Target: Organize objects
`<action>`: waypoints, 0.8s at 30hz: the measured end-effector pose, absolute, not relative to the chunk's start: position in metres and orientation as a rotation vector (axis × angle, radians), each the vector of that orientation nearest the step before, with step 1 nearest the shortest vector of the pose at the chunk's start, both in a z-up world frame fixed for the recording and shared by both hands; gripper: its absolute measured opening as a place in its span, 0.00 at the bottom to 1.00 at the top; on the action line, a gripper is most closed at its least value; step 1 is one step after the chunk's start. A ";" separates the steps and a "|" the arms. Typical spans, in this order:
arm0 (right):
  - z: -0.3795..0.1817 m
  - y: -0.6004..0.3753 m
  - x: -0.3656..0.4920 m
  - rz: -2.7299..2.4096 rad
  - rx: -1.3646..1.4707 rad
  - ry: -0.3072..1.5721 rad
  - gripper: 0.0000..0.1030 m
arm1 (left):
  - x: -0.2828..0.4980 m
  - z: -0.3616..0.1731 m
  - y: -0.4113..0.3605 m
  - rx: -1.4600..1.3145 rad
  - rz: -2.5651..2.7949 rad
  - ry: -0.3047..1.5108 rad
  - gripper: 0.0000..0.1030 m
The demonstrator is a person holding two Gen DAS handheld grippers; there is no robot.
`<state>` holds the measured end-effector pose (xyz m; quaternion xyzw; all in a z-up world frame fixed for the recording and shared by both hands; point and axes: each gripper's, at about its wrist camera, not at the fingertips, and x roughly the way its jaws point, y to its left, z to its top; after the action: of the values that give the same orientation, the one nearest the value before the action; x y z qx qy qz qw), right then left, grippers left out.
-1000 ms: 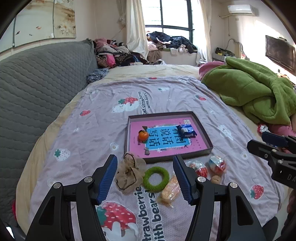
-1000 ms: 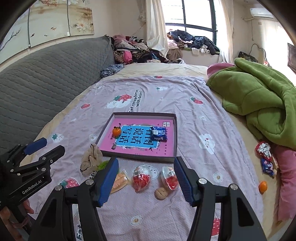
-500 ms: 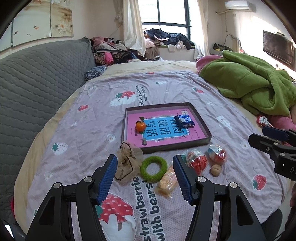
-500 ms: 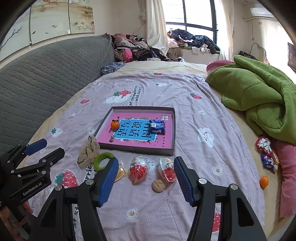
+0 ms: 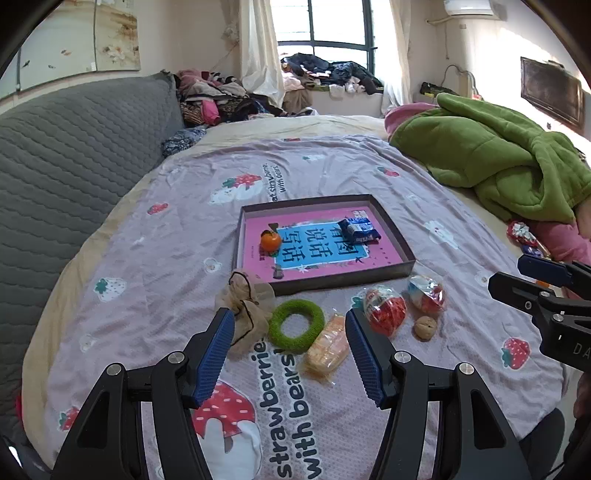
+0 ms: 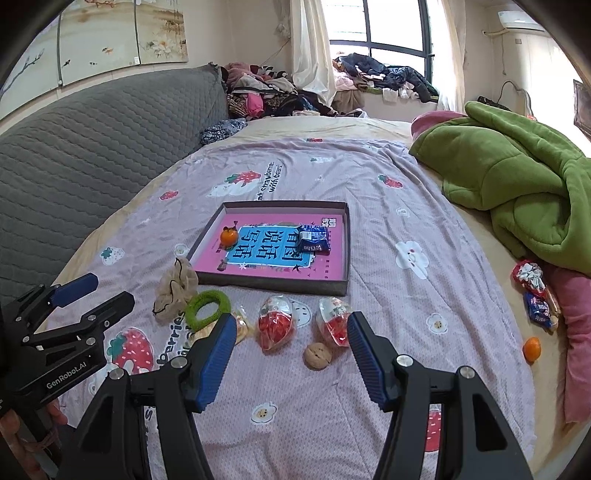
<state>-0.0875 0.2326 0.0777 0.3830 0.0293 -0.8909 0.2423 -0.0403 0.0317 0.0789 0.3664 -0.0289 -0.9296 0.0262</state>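
- A shallow dark tray (image 5: 393,236) with a pink printed floor lies flat near the middle of the bed; in the left wrist view its long axis runs left to right.
- Inside it, a small orange fruit (image 5: 270,241) sits at the left and a blue snack packet (image 5: 359,231) at the far right, well apart.
- On the bedspread (image 5: 184,295) along the tray's near edge lies a row of loose things: a beige mesh pouch (image 5: 244,299) touching the tray's near left corner, a green fuzzy ring (image 5: 296,325) just right of it, and an orange wrapped snack (image 5: 328,347) whose long axis points away from the camera, tilted a little right.
- Further right come two clear egg-shaped packs with red contents (image 6: 276,325) (image 6: 334,320) and a walnut (image 6: 317,355) just nearer than them.
- The left claw (image 5: 290,350) hangs open over the ring and the snack, gripping nothing.
- The right claw (image 6: 291,354) hangs open over the egg packs and the walnut, also empty.
- The bedspread is lilac with strawberry and bear prints.
- A grey quilted headboard (image 5: 74,166) runs along the left, and a crumpled green blanket (image 5: 498,162) lies at the far right.
- Near the right edge of the bed lie another small orange (image 6: 532,348) and some wrapped snacks (image 6: 535,295).
- Clothes are heaped below a window (image 6: 388,33) at the far end.
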 end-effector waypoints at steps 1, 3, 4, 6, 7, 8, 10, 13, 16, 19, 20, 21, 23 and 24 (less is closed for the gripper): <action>0.077 0.233 -0.087 -2.436 1.047 0.081 0.60 | -0.041 0.078 0.031 1.136 -2.877 -0.085 0.62; 0.076 0.233 -0.086 -2.437 1.048 0.079 0.60 | -0.042 0.074 0.029 1.157 -2.885 -0.060 0.62; 0.076 0.233 -0.086 -2.438 1.049 0.079 0.60 | -0.042 0.072 0.028 1.163 -2.886 -0.053 0.62; 0.074 0.234 -0.086 -2.438 1.048 0.075 0.60 | -0.043 0.067 0.026 1.170 -2.886 -0.043 0.62; 0.073 0.234 -0.086 -2.439 1.047 0.074 0.60 | -0.043 0.065 0.025 1.174 -2.885 -0.040 0.62; 0.071 0.235 -0.085 -2.440 1.047 0.075 0.60 | -0.044 0.063 0.025 1.178 -2.885 -0.038 0.62; 0.068 0.235 -0.085 -2.440 1.051 0.075 0.60 | -0.045 0.057 0.025 1.193 -2.889 -0.034 0.62; 0.061 0.235 -0.085 -2.435 1.063 0.081 0.60 | -0.045 0.046 0.027 1.201 -2.903 -0.044 0.62; 0.052 0.236 -0.085 -2.434 1.075 0.086 0.60 | -0.046 0.035 0.030 1.223 -2.923 -0.052 0.62; 0.044 0.235 -0.085 -2.425 1.095 0.091 0.60 | -0.046 0.023 0.033 1.230 -2.954 -0.070 0.62; 0.041 0.235 -0.085 -2.421 1.102 0.095 0.60 | -0.046 0.019 0.034 1.230 -2.968 -0.077 0.62; 0.038 0.235 -0.085 -2.418 1.105 0.098 0.60 | -0.046 0.015 0.035 1.236 -2.979 -0.079 0.62; 0.034 0.236 -0.085 -2.417 1.114 0.100 0.60 | -0.047 0.010 0.037 1.247 -2.995 -0.082 0.62; 0.032 0.236 -0.085 -2.416 1.116 0.100 0.60 | -0.048 0.006 0.039 1.257 -3.006 -0.084 0.62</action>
<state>-0.0854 0.2358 0.0317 0.4072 0.0365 -0.8813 0.2368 -0.0480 0.0385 0.0063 0.3849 -0.0258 -0.9207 -0.0587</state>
